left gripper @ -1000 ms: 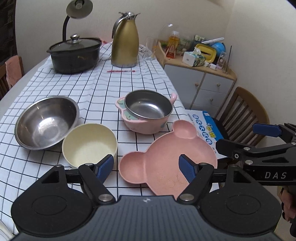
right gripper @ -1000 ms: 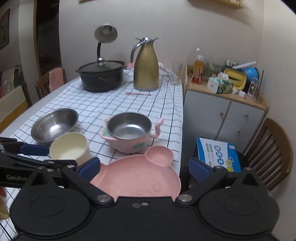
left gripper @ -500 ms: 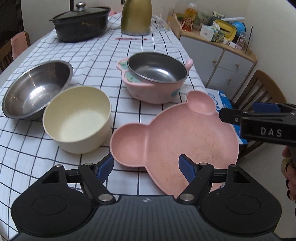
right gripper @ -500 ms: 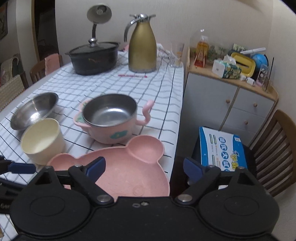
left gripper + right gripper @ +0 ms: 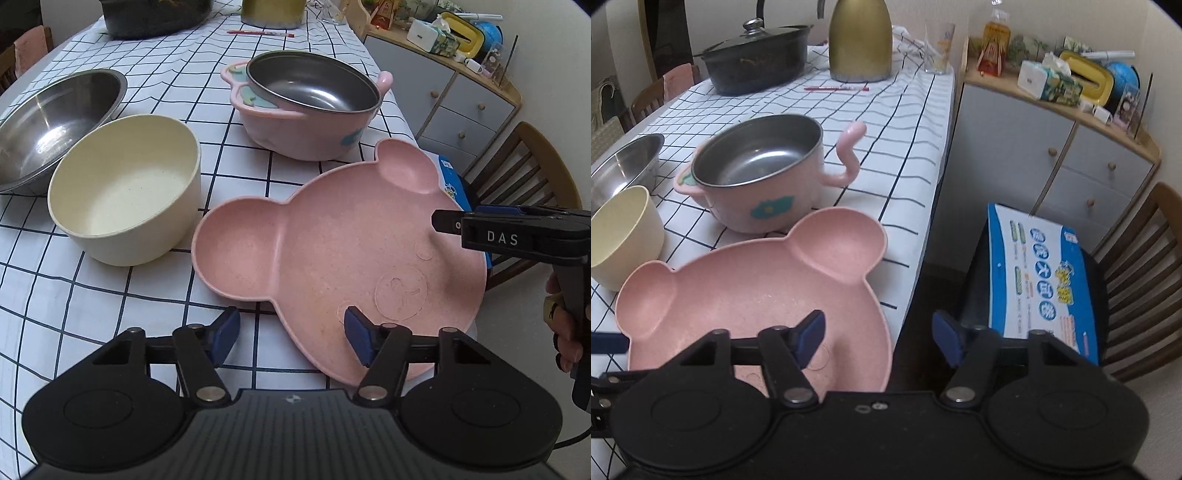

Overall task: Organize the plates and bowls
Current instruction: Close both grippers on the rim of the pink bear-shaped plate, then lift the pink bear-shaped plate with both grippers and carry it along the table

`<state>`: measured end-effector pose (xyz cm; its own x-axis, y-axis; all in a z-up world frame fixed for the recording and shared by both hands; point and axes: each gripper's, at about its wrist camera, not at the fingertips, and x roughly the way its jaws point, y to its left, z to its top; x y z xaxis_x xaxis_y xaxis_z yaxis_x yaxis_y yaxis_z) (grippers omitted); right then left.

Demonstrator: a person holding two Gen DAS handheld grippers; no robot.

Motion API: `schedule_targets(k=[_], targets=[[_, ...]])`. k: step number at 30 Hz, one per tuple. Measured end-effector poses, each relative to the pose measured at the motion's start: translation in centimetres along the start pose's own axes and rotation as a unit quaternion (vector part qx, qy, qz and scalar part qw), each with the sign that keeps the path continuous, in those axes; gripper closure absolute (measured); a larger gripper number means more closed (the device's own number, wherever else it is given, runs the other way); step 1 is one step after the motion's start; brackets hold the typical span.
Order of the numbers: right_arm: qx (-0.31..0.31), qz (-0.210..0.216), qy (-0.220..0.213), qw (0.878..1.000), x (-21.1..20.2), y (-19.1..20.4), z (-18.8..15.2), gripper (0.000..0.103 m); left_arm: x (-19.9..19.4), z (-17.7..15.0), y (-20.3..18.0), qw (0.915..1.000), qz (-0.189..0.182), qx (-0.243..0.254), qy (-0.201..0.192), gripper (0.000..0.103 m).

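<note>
A pink bear-shaped plate lies at the table's near right corner, also in the right wrist view. A cream bowl sits to its left, a steel bowl behind that, and a pink steel-lined bowl with handles beyond the plate. My left gripper is open over the plate's near edge, one finger above the plate. My right gripper is open over the plate's right rim and the table edge; it shows in the left wrist view.
A black lidded pot, a gold thermos jug, a glass and a red pen stand at the table's far end. Right of the table are a cabinet, a wooden chair and a blue-white box.
Both grippers have moved forward and down toward the pink bear plate, which now fills more of each view. Both stay open. No dish has moved.
</note>
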<state>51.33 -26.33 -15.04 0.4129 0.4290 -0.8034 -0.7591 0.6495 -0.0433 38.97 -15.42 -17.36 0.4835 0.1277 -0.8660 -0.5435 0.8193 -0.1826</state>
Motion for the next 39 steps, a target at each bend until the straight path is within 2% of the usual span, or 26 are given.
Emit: schedule_targets(k=[2, 4, 8, 12, 16, 26, 39], targets=[[0.003, 0.000, 0.003, 1.000, 0.3, -0.2, 0.0, 0.050, 0.2, 0.0, 0.1, 1.0000, 0.003, -0.004, 0.001, 0.051], [0.004, 0.001, 0.008, 1.000, 0.7, -0.3, 0.1, 0.058, 0.4, 0.1, 0.4, 0.9999, 0.001, -0.010, 0.008, 0.064], [0.013, 0.006, 0.017, 1.000, 0.9, -0.5, 0.2, 0.068, 0.6, 0.2, 0.5, 0.9999, -0.005, -0.012, 0.010, 0.070], [0.012, 0.017, 0.019, 1.000, 1.0, -0.4, 0.3, 0.081, 0.5, 0.2, 0.3, 0.9998, -0.015, -0.008, 0.010, 0.083], [0.003, 0.009, 0.021, 1.000, 0.7, 0.1, 0.3, 0.084, 0.4, 0.1, 0.3, 0.9998, -0.015, -0.003, 0.009, 0.085], [0.032, 0.019, 0.017, 0.999, -2.3, 0.2, -1.6, 0.092, -1.2, -0.5, 1.5, 0.9996, -0.023, 0.012, -0.005, 0.086], [0.078, 0.005, 0.004, 0.997, -9.2, 3.7, -4.4, 0.094, -7.0, -2.3, 4.6, 0.9983, -0.052, 0.024, -0.007, 0.086]])
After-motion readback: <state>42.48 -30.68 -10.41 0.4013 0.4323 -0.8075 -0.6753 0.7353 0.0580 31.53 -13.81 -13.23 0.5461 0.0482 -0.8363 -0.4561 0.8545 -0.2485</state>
